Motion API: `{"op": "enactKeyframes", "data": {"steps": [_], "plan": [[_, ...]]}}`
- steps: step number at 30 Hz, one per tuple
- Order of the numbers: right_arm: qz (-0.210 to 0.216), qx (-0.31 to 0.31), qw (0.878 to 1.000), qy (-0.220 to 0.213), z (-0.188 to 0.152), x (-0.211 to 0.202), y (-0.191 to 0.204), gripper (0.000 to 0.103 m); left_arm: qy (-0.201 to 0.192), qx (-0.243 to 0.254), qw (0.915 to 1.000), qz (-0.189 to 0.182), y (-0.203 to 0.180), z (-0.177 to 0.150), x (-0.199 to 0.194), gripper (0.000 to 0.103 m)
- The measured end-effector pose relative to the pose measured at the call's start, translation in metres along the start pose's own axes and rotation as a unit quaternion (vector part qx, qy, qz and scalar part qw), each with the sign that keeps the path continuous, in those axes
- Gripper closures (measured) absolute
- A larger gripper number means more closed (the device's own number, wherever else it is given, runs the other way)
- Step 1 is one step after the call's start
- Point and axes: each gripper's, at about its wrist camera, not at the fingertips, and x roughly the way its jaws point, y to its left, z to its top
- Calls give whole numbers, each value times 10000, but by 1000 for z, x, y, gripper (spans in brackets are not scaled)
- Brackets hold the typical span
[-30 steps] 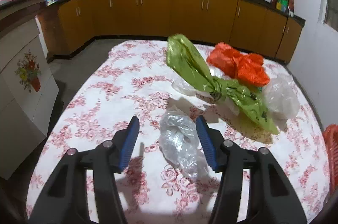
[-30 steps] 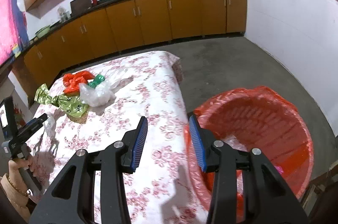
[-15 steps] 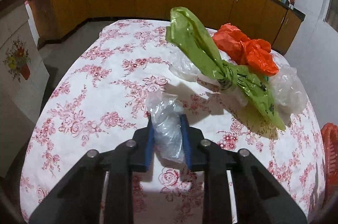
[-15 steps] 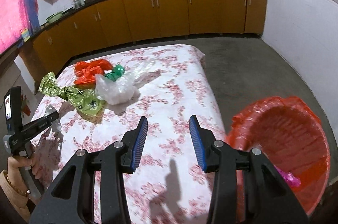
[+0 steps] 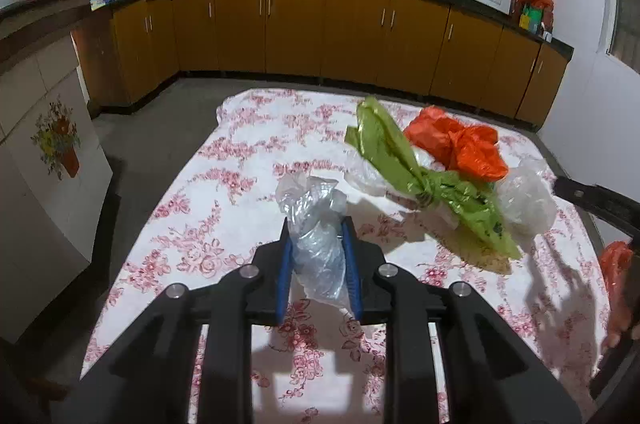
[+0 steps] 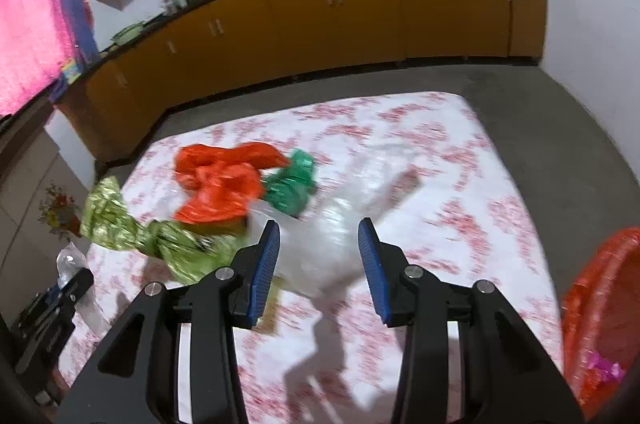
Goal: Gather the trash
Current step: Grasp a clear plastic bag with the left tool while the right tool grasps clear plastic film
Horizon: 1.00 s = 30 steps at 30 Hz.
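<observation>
My left gripper (image 5: 316, 236) is shut on a crumpled clear plastic bag (image 5: 314, 224) and holds it a little above the flowered tablecloth (image 5: 224, 216). Beyond it lie a green foil wrapper (image 5: 424, 179), an orange plastic bag (image 5: 460, 143) and a whitish plastic bag (image 5: 524, 195). In the blurred right wrist view my right gripper (image 6: 318, 242) stands open just in front of the whitish bag (image 6: 320, 252), with nothing between its pads. The orange bag (image 6: 220, 183), a dark green wrapper (image 6: 292, 183) and the green foil wrapper (image 6: 160, 236) lie to its left.
A red-lined bin (image 6: 600, 312) stands off the table's right side, with a pink scrap inside. Orange kitchen cabinets (image 5: 320, 31) run along the far wall. A white cupboard with a flower picture (image 5: 52, 159) stands left of the table. The left gripper (image 6: 56, 300) shows at the right view's lower left.
My left gripper closed on the clear bag and lifted it off the cloth. My right gripper swung left from over the red bin to the pile of bags on the table, staying open.
</observation>
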Motion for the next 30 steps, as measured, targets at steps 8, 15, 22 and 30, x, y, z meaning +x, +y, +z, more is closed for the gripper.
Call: {"op": "enactKeyframes", "data": {"steps": [8,15,22,30], "plan": [[42,-343,9992,212,-13,17,14,81,-197,109,9997,-110,-7,5,-18,79],[-9,-154,9998,119,-19,-8,-7,101,-176,133,9996,-174,-13,4,-22,79],[-148,7,9999,-58,-36,-59,-39,101,-232,212,9988,-386,-32,3,-32,79],[-269,161,9991,-291,-51,-116,-66,101,-295,368,9964,-700,-64,3,-47,79]]}}
